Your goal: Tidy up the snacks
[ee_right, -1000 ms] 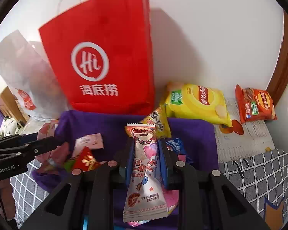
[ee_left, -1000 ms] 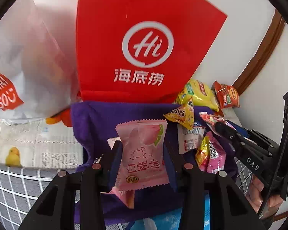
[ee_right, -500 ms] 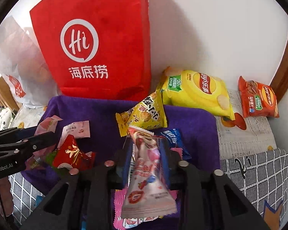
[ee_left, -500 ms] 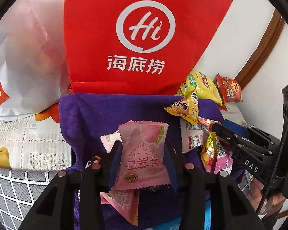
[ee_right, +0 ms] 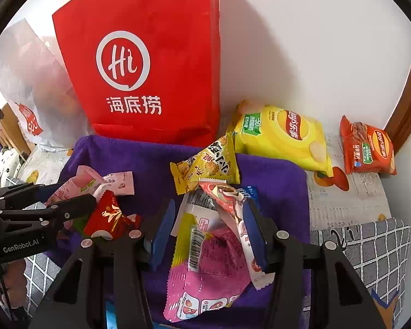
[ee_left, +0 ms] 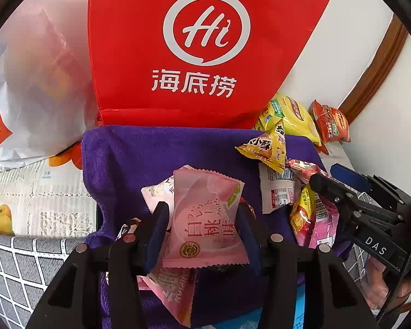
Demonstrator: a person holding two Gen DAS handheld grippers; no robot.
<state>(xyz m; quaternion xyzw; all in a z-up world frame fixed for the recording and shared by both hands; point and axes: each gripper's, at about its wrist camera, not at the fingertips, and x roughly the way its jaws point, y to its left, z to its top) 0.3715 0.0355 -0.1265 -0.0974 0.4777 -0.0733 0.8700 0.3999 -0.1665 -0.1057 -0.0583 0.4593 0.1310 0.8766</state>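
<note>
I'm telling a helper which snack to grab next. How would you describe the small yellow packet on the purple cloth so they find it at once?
Start at the tall red bag against the wall, then drop to the purple cloth in front of it. The small yellow packet lies near the cloth's back edge, by the bag's right corner. Bold black characters set it apart from the bigger yellow chip bag off the cloth.

The red bag [ee_left: 194, 46] reads "Hi" above "海底捞". The pink packet [ee_left: 205, 219] shows "白桃味". One gripper's body [ee_left: 375, 244] is labelled "DAS", the other's [ee_right: 22, 244] "GenRobot.AI".
</note>
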